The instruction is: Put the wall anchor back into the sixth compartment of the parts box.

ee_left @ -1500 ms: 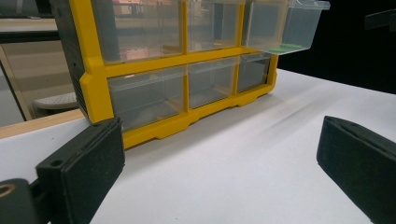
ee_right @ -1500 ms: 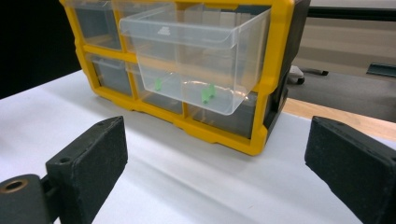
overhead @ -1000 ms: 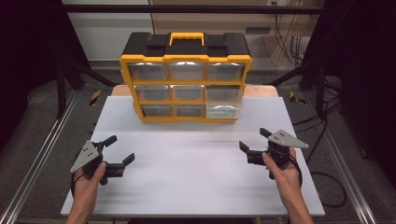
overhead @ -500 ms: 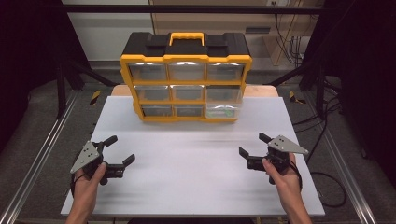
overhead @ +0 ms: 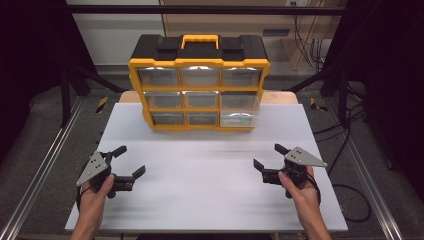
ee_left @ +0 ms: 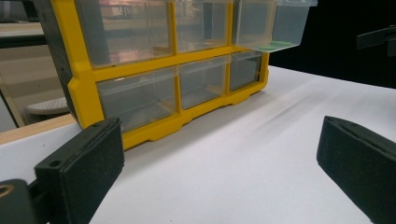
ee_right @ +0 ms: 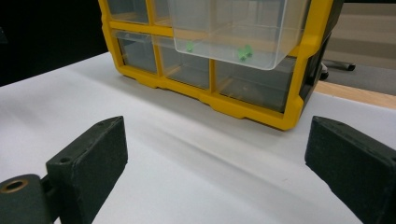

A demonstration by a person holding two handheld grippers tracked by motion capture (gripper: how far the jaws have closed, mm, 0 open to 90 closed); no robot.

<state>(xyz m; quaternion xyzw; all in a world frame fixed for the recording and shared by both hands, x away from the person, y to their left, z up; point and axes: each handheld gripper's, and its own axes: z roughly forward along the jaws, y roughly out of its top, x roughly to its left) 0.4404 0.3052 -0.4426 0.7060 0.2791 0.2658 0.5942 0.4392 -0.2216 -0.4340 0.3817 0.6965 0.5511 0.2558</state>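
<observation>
Evidently the approach is only starting: both tongs, left (overhead: 128, 161) and right (overhead: 265, 156), rest spread and empty on the table (overhead: 210, 200) well short of the yellow organizer (overhead: 199, 90), whose pulled-out right-hand drawer (overhead: 240, 111) seems the likely next target.

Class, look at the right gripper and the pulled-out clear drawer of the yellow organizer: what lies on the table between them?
Nothing: in the high view, bare white table separates the right gripper from the pulled-out drawer.
</observation>
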